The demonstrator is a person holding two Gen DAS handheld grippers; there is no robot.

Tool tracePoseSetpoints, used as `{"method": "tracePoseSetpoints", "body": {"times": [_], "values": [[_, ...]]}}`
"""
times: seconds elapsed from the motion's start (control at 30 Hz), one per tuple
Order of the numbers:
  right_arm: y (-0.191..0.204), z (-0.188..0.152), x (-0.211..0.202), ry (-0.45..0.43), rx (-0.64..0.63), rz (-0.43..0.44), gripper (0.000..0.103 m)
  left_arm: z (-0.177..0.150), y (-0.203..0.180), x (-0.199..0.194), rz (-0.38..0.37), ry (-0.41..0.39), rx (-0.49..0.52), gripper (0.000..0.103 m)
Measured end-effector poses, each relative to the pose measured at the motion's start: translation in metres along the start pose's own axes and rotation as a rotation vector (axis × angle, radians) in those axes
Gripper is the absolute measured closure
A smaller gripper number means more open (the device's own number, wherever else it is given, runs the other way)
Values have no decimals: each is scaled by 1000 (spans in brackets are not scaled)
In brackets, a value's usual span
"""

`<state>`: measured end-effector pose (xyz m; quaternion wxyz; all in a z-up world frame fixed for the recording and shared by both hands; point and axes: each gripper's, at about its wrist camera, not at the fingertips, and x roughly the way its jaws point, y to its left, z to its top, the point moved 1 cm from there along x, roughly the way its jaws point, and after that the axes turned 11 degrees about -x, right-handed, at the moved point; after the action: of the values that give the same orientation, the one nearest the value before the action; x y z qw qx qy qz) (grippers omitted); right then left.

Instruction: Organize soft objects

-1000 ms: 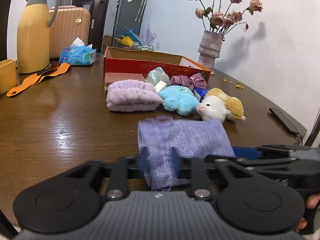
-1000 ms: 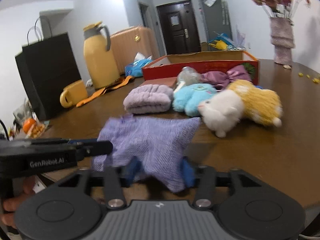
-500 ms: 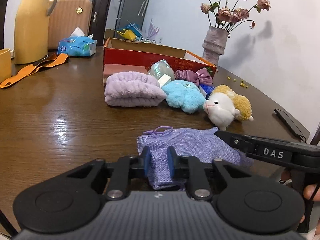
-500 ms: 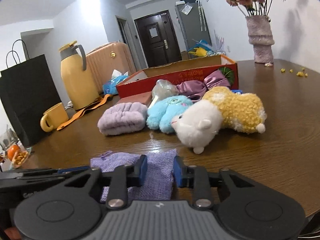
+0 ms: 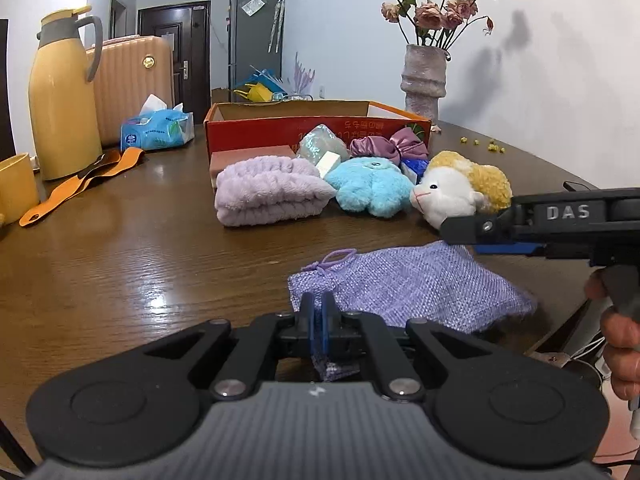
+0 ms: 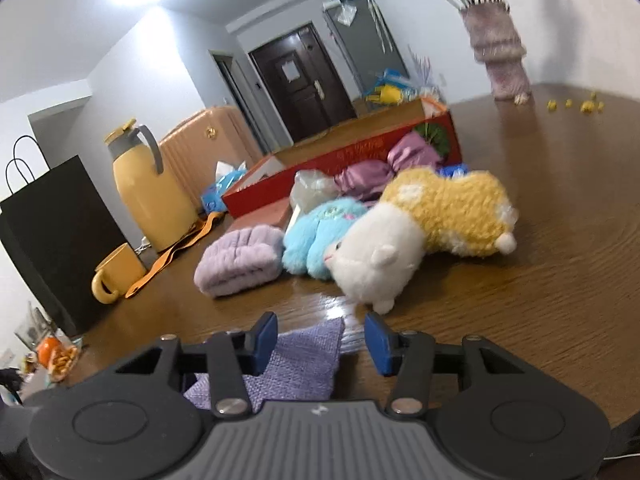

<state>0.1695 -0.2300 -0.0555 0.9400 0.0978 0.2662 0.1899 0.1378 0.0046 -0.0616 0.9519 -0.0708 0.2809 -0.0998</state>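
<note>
The flat lilac woven drawstring pouch [image 5: 404, 286] lies on the brown wooden desk [image 5: 140, 248] near its front edge. Left tongs [image 5: 318, 312] are pinching its near hem; right tongs [image 6: 320, 338] have just been opening, spread over a corner, not gripping. It looks light and floppy, so I'd grab the hem or corner.

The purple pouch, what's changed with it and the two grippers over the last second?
The left gripper closed its jaws on the purple pouch's near edge. The right gripper clamped it, then its jaws have just been opening, letting go. The plush toys and red box stayed put.
</note>
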Motion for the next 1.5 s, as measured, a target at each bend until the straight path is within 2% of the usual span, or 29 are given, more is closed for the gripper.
{"method": "tracePoseSetpoints", "body": {"times": [0.03, 0.07, 0.1, 0.23, 0.27, 0.3, 0.33, 0.37, 0.43, 0.53, 0.63, 0.7, 0.8, 0.97, 1.1, 1.23, 1.33, 1.47, 1.5], "values": [[-1, -1, 4, 16, 5, 6, 61, 0, 0, 0, 1, 0, -1, 99], [0, -2, 7, 30, 2, 9, 74, 0, 0, 0, 1, 1, -3, 99], [3, -2, 10, 38, -19, 5, 79, 0, 0, 0, 0, 3, -4, 99], [25, -6, 13, 48, -171, -77, 87, 7, 15, -8, -17, 19, -44, 90], [30, -8, 13, 45, -215, -101, 89, 10, 21, -12, -32, 20, -71, 79], [35, -12, 13, 39, -261, -125, 90, 12, 28, -17, -59, 31, -107, 59], [39, -14, 12, 32, -286, -139, 90, 13, 32, -19, -70, 48, -136, 50], [41, -16, 11, 27, -303, -151, 90, 13, 35, -19, -74, 75, -174, 46], [43, -18, 10, 17, -313, -167, 90, 12, 39, -16, -105, 142, -252, 46], [43, -19, 9, 10, -314, -175, 92, 12, 40, -18, -147, 162, -313, 50], [42, -19, 8, 5, -306, -182, 95, 15, 47, -15, -217, 219, -408, 58], [41, -20, 7, -3, -295, -185, 95, 15, 49, -12, -252, 240, -458, 72], [41, -22, 7, -17, -279, -185, 98, 14, 43, -6, -241, 243, -442, 96], [36, -12, 2, -25, -248, -166, 100, 25, 33, -7, -199, 148, -339, 100], [34, 23, -3, -67, -230, -113, 100, 58, 26, -8, -219, 40, -227, 101], [29, 95, 20, -91, -257, -44, 100, 125, 27, 15, -223, -62, -160, 101], [19, 170, 67, -97, -305, -27, 100, 191, 31, 58, -189, -110, -134, 101], [8, 257, 171, -5, -386, -75, 100, 264, 38, 143, -122, -46, -114, 101], [3, 274, 204, 34, -382, -97, 100, 276, 40, 168, -71, -36, -109, 101]]}}
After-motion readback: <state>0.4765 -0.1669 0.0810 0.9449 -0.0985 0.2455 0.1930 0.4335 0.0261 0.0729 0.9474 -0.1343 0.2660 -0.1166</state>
